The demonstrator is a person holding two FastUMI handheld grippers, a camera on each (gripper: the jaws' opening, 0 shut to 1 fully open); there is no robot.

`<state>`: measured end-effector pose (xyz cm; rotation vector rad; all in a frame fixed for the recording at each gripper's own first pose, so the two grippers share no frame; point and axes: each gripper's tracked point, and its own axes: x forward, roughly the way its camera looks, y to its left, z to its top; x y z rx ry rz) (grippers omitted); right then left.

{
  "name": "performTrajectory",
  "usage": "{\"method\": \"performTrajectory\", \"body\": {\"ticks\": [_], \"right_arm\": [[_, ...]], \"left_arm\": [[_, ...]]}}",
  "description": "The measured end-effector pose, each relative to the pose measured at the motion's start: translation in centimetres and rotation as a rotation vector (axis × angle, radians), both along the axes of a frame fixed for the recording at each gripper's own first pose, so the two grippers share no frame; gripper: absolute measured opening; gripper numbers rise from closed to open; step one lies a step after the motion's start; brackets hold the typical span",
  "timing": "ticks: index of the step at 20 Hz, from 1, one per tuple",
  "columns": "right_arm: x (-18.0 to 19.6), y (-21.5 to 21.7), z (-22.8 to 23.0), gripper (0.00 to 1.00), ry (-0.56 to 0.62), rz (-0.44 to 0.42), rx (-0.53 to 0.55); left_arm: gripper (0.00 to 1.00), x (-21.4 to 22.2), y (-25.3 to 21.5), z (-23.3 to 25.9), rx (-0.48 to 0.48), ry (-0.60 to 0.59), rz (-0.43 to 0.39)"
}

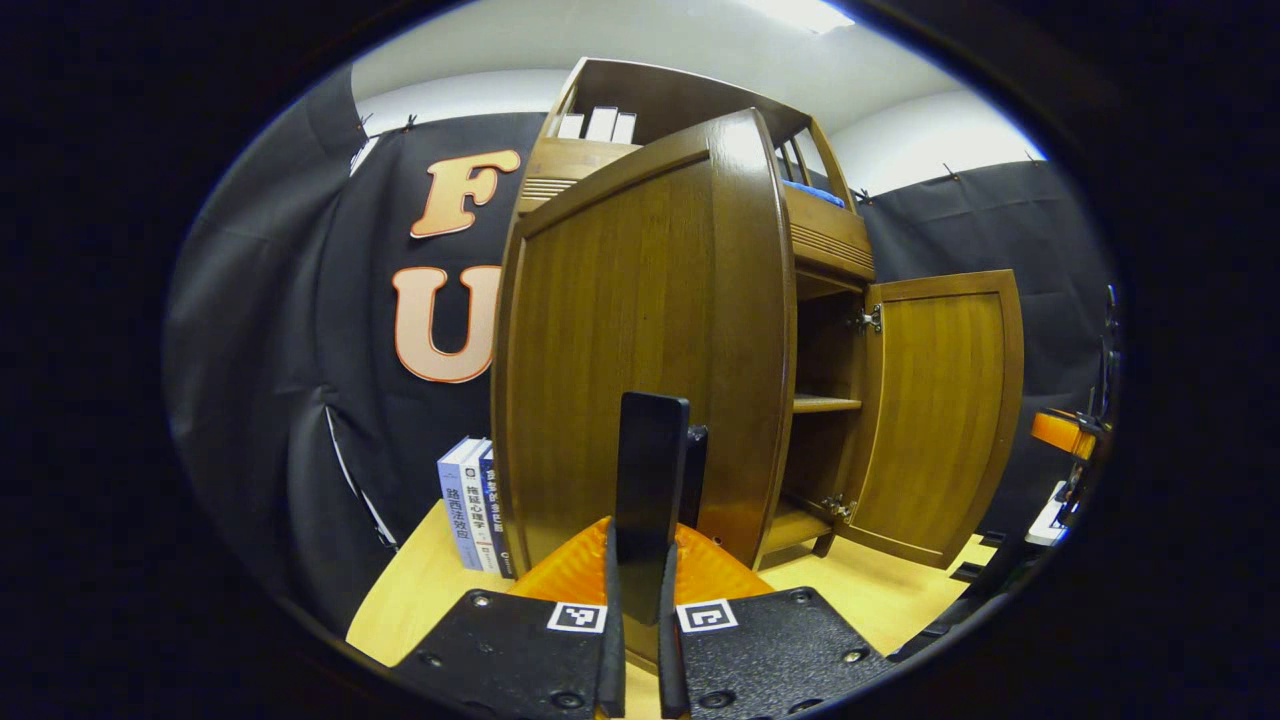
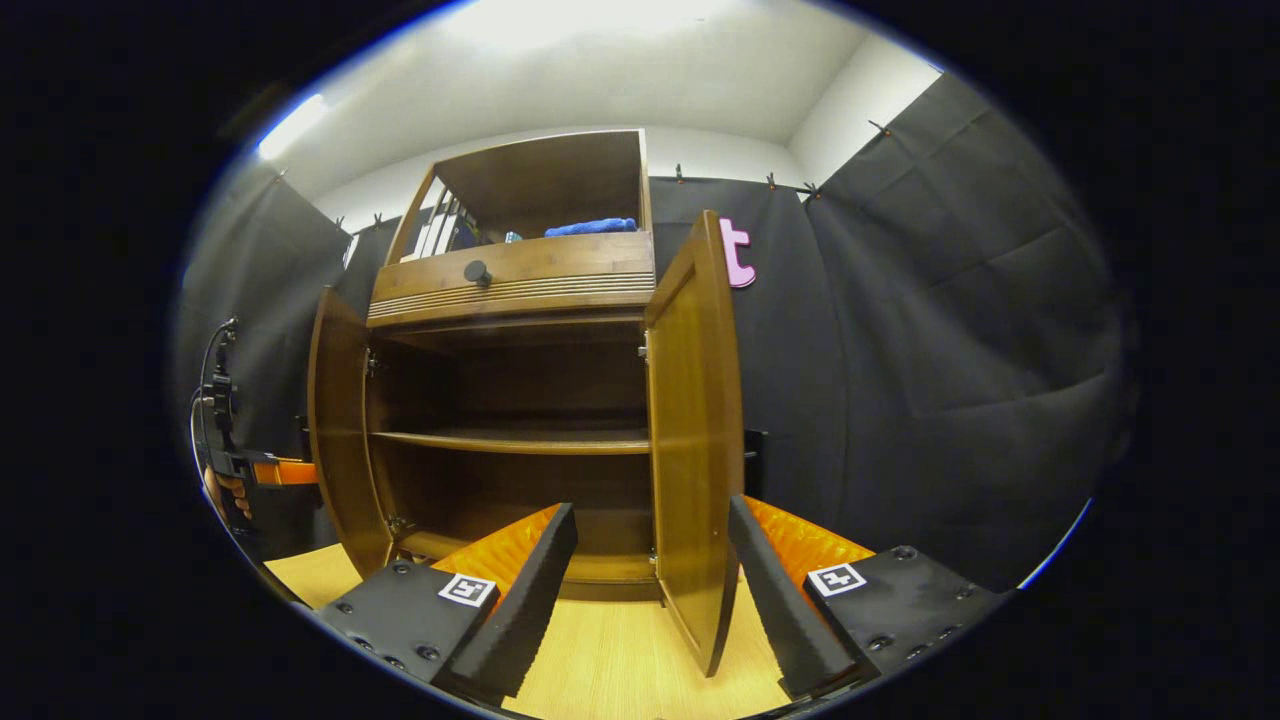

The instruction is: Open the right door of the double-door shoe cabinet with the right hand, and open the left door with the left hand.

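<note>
I am looking at the tall brown wooden shoe cabinet, standing on the pale wooden floor with both doors swung outward, so I judge the task nearly finished. Its left door is filling the near field of the left gripper view, and the right door is standing edge-on just past my right gripper. Next I should be freeing each tool and backing away without nudging a door shut. My left gripper is appearing pinched together on a dark upright handle at the left door's edge. My right gripper is spread wide, the right door's edge sitting between its fingers, gripping nothing.
</note>
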<state>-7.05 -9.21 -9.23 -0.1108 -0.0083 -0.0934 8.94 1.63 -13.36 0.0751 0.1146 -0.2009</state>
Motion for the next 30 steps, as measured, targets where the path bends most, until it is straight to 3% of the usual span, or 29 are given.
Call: {"method": "performTrajectory", "body": {"ticks": [13,14,15,30], "right_arm": [[0.6,3.4,-0.6,0.97,0.001,0.037,-0.016],[0.8,3.6,-0.6,0.89,0.002,0.042,-0.013],[0.9,3.8,-0.6,0.89,0.001,0.046,-0.012],[1.5,4.5,-0.6,0.89,0.002,0.066,-0.017]], "left_arm": [[0.00,-2.2,8.3,1.8,0.065,-0.029,0.128],[0.01,-2.2,8.7,1.9,0.069,-0.028,0.136],[0.00,-2.3,9.1,2.0,0.070,-0.029,0.141],[0.00,-2.5,11.3,2.3,-0.010,-0.025,0.157]]}}
